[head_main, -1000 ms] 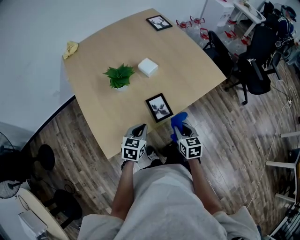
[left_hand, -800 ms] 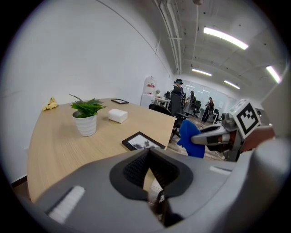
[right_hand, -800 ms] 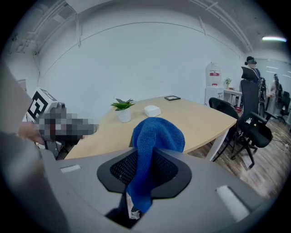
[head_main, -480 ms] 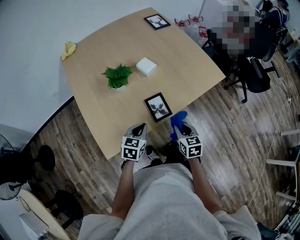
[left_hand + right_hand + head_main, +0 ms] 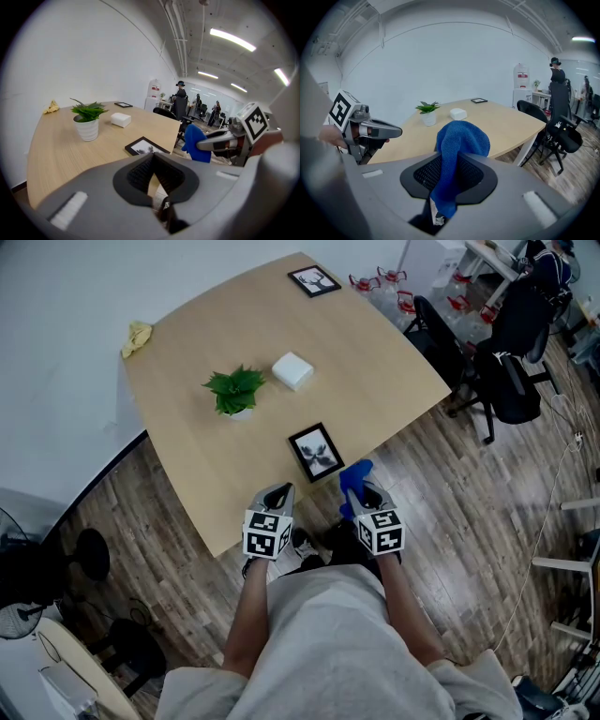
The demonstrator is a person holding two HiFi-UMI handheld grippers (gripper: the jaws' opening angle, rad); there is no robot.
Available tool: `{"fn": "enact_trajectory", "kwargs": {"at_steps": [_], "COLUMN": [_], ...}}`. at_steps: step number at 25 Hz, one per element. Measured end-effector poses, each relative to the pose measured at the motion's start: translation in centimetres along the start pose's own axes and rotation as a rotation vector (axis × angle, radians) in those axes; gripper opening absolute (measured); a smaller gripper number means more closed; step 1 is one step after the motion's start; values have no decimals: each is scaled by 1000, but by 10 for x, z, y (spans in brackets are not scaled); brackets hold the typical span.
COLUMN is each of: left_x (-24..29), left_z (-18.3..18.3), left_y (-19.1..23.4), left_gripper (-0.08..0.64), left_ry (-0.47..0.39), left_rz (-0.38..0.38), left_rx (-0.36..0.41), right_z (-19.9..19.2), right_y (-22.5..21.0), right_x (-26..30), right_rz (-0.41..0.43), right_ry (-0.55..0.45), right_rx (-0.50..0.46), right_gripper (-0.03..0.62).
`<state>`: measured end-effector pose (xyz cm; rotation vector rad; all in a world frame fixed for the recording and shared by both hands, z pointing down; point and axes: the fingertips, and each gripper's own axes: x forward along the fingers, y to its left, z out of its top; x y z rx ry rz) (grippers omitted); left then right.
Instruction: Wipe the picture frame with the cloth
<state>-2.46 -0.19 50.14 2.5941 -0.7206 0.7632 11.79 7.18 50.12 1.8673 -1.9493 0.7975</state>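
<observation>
Wood-plank flooring surrounds a pale table [image 5: 375, 352] in a white-walled office. At its near edge the right gripper [image 5: 366, 491] is clamped on a blue cloth [image 5: 458, 140], which bunches up above the jaws. The left gripper [image 5: 280, 493] is level beside it, jaws together and holding nothing. Both are off the table. Just beyond the cloth, a black picture frame [image 5: 317, 452] lies flat near the table's edge, not touched by cloth or gripper. Farther in stand a potted plant [image 5: 234, 392] and a white box [image 5: 292, 371], near each other. A second frame [image 5: 314, 280] lies at the far corner, a yellow rag [image 5: 139, 337] at the left one. Black chairs [image 5: 511, 371] stand to the right.
</observation>
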Motion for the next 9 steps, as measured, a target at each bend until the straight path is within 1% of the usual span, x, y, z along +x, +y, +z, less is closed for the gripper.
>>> {"fn": "enact_trajectory", "kwargs": {"at_steps": [9], "left_x": [-2], "left_z": [3], "left_y": [1], "left_gripper": [52], "left_ry": [-10], "left_rz": [8], "left_rx": [-7], "right_z": [1], "right_y": [3], "right_x": [-1], "right_rz": [5], "right_ry": [2], "right_rx": [-3], "right_gripper": [71]}}
